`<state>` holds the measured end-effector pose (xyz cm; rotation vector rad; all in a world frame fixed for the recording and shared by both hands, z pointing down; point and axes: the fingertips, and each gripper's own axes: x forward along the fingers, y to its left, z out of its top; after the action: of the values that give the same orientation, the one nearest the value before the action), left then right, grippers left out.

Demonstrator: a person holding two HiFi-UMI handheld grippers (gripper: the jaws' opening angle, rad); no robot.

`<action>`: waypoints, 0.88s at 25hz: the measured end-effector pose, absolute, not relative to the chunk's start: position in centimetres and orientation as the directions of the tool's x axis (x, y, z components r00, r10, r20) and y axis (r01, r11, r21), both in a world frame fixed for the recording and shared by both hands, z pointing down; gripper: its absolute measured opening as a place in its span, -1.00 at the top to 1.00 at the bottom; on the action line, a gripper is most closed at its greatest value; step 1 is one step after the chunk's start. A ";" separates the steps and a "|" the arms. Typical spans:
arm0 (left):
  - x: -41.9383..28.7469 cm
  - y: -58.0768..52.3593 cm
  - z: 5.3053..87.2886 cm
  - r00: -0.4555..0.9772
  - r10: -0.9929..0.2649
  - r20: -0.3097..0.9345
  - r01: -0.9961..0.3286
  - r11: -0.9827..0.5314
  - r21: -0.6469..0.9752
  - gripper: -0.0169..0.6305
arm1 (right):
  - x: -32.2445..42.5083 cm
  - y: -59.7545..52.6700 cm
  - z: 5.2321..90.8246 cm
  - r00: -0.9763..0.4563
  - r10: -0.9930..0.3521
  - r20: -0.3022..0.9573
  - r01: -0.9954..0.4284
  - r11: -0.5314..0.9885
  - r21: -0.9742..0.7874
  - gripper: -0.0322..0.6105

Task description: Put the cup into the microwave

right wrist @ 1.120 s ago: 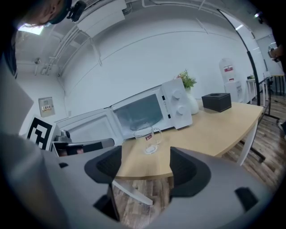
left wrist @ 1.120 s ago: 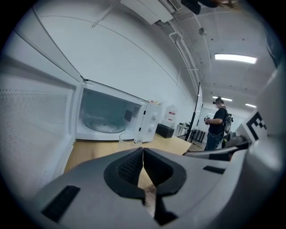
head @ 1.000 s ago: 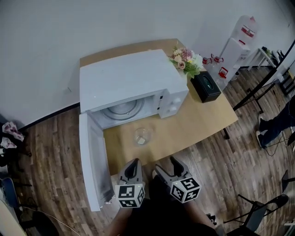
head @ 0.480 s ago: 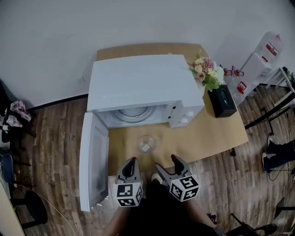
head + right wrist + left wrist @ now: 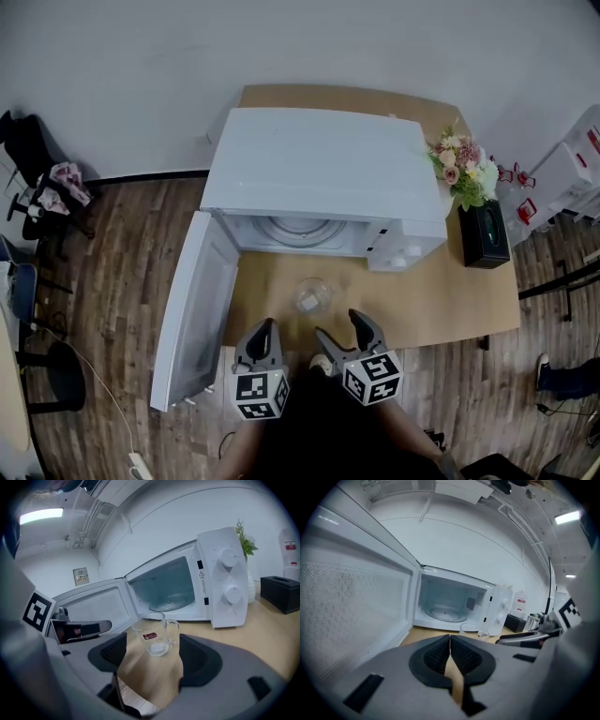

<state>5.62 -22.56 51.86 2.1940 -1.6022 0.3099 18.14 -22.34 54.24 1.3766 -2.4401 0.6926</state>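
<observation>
The glass cup (image 5: 312,295) stood upright on the bench (image 5: 450,305), mouth up, handle turned toward the dial side of the microwave (image 5: 323,164), just before its open cavity. The right gripper (image 5: 152,654) had its fingers spread, short of the cup. The left gripper (image 5: 450,654) had its fingers pressed together, empty.

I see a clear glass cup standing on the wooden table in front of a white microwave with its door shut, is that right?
Not quite: the door is swung wide open, as the head view shows. The clear glass cup does stand on the wooden table in front of the white microwave.
</observation>
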 end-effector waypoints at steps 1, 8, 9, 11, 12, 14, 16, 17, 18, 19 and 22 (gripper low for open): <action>5.5 -22.5 51.9 0.305 -0.861 0.406 -0.950 -0.247 0.190 0.93 | 18.1 -22.5 54.4 -0.518 -0.734 0.439 -0.856 0.444 -0.267 -0.07; 4.4 -22.1 51.8 0.245 -0.885 0.395 -0.965 -0.184 0.185 0.93 | 17.3 -23.2 55.5 -0.488 -0.758 0.432 -0.869 0.469 -0.159 -0.10; 4.2 -22.0 51.8 0.238 -0.887 0.396 -0.967 -0.176 0.186 0.93 | 17.1 -23.3 55.7 -0.488 -0.760 0.429 -0.868 0.473 -0.150 -0.10; 3.9 -21.7 52.0 0.226 -0.889 0.399 -0.969 -0.162 0.188 0.93 | 16.7 -23.5 56.0 -0.490 -0.763 0.422 -0.867 0.478 -0.142 -0.11; 3.8 -21.7 52.2 0.223 -0.889 0.400 -0.969 -0.157 0.190 0.93 | 16.4 -23.6 56.3 -0.491 -0.763 0.420 -0.866 0.479 -0.142 -0.11; 3.6 -21.6 52.4 0.219 -0.888 0.403 -0.969 -0.151 0.194 0.93 | 16.0 -24.0 56.7 -0.494 -0.762 0.419 -0.865 0.479 -0.150 -0.12; 3.6 -21.5 52.6 0.219 -0.888 0.404 -0.969 -0.149 0.197 0.93 | 15.6 -24.4 57.0 -0.499 -0.761 0.415 -0.863 0.477 -0.163 -0.13; 3.6 -21.6 52.6 0.219 -0.888 0.405 -0.969 -0.149 0.197 0.93 | 15.4 -24.6 57.1 -0.500 -0.762 0.411 -0.863 0.476 -0.168 -0.14; 3.6 -21.6 52.7 0.220 -0.887 0.407 -0.969 -0.150 0.198 0.93 | 15.2 -24.8 57.1 -0.500 -0.764 0.408 -0.864 0.474 -0.171 -0.14; 3.5 -21.7 52.9 0.221 -0.885 0.409 -0.969 -0.150 0.198 0.93 | 15.0 -25.0 57.2 -0.499 -0.766 0.405 -0.865 0.472 -0.173 -0.15; 3.3 -22.0 53.2 0.222 -0.882 0.415 -0.969 -0.151 0.197 0.93 | 14.5 -25.6 57.7 -0.490 -0.769 0.410 -0.870 0.463 -0.171 -0.16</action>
<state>3.34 -22.03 53.18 2.0867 -1.7079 0.2802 14.48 -25.61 57.65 1.4038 -2.4404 0.5234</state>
